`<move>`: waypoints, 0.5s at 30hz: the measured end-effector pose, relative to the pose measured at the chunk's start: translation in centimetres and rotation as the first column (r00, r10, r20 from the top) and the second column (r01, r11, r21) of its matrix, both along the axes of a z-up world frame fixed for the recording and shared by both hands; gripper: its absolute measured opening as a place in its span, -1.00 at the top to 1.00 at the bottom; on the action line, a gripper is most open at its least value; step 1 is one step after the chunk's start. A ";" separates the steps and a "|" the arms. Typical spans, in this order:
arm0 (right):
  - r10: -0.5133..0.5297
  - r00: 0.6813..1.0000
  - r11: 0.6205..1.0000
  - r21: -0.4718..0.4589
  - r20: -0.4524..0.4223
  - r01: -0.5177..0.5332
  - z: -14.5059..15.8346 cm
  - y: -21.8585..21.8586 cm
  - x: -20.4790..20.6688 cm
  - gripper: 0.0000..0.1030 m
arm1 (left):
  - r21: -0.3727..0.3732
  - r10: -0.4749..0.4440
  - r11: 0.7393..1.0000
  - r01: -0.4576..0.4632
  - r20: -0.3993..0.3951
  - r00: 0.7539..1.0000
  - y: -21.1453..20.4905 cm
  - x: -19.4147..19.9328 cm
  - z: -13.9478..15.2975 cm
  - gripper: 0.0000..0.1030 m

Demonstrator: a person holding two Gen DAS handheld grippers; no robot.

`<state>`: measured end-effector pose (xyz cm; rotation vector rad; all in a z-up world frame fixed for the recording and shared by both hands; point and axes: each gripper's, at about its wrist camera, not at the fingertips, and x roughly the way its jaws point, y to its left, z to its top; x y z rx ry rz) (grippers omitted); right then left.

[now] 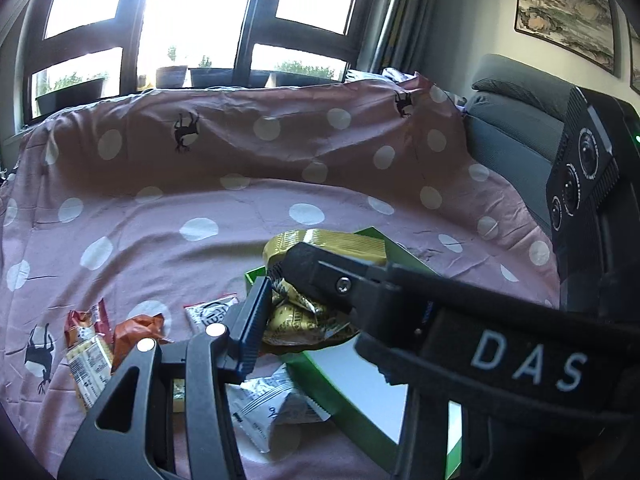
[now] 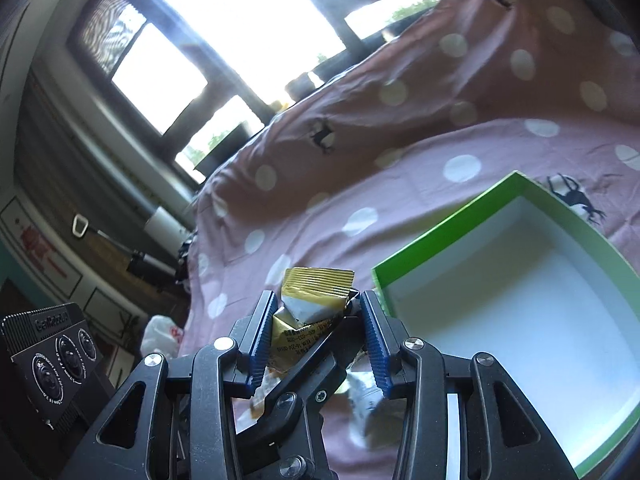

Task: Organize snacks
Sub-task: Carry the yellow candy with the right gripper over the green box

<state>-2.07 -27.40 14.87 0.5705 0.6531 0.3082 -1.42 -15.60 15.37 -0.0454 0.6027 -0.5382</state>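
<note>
Pinched one gold snack packet (image 2: 316, 300) between both grippers, left (image 1: 276, 300) and right (image 2: 316, 344), crimped end up and away, just beside green box (image 2: 440, 236) rim. Left box floor bare, bedspread (image 1: 240, 208) open beyond.

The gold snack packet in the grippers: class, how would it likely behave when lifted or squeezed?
The gold snack packet looks creased and folded between the right gripper pads, so probably floppy and crushable. Its glossy foil may slip. It seems light, hanging above the green box without sagging.
</note>
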 end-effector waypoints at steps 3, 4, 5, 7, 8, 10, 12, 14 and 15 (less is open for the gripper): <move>-0.044 0.999 0.999 0.016 -0.017 0.044 -0.5 -1.7 0.0 0.13 | 0.005 -0.039 0.999 0.039 -0.015 0.999 -1.6 0.5 -0.4 0.13; -0.058 0.998 0.998 0.019 -0.023 0.059 -0.7 -2.3 0.0 0.13 | 0.005 -0.054 0.999 0.054 -0.020 0.998 -2.2 0.6 -0.5 0.13; -0.074 0.997 0.997 0.021 -0.028 0.074 -0.8 -2.8 0.0 0.13 | 0.004 -0.068 0.998 0.068 -0.025 0.997 -2.7 0.7 -0.7 0.13; -0.101 0.994 0.994 0.025 -0.040 0.102 -1.0 -3.9 -0.1 0.13 | 0.000 -0.095 0.995 0.095 -0.038 0.995 -3.7 1.0 -0.9 0.13; -0.116 0.992 0.993 0.025 -0.048 0.117 -1.1 -4.4 -0.2 0.13 | -0.003 -0.107 0.994 0.107 -0.044 0.993 -4.1 1.1 -1.1 0.13; -0.139 0.988 0.990 0.027 -0.061 0.141 -1.4 -5.2 -0.3 0.13 | -0.006 -0.129 0.992 0.128 -0.055 0.990 -5.0 1.2 -1.3 0.13; -0.161 0.984 0.986 0.028 -0.080 0.164 -1.7 -6.0 -0.3 0.13 | -0.005 -0.151 0.988 0.151 -0.068 0.986 -5.8 1.4 -1.6 0.13; -0.184 0.978 0.982 0.029 -0.102 0.187 -1.9 -6.6 -0.3 0.13 | -0.009 -0.172 0.985 0.172 -0.084 0.982 -6.4 1.5 -1.9 0.13; -0.194 0.975 0.980 0.027 -0.113 0.198 -2.1 -6.9 -0.4 0.13 | -0.014 -0.183 0.983 0.182 -0.094 0.979 -6.6 1.6 -2.0 0.13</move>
